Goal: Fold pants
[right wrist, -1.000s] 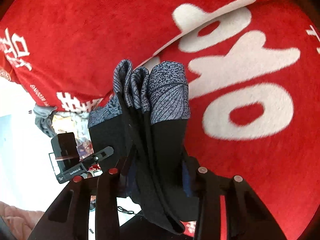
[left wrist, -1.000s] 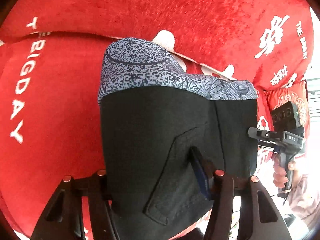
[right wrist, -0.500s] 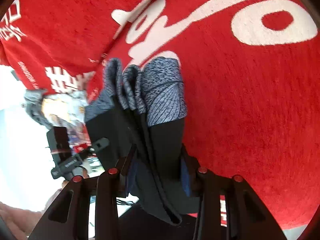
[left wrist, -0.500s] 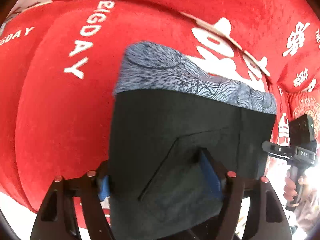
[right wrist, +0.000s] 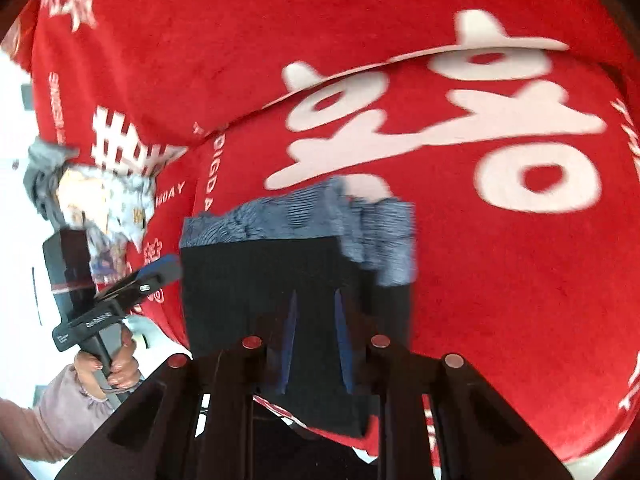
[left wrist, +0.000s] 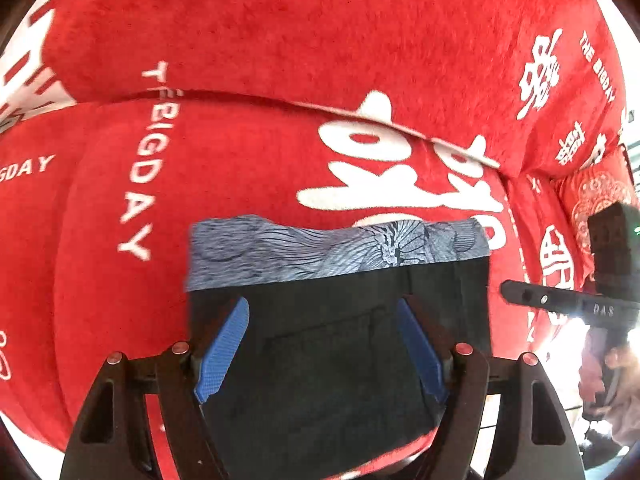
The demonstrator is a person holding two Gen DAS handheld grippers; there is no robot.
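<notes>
Pants (left wrist: 340,340) folded on red blanket (left wrist: 280,40); left tongs (left wrist: 324,344) spread.

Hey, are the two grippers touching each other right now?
Apart. The left wrist view shows the right gripper off the right edge of the pants, well clear of the left gripper, with black fabric between them.

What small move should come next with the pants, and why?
Probably draw the left hand-held gripper straight back off the pants: its blue pads stand wide apart, gripping nothing, and the pants lie folded flat on the red blanket.
</notes>
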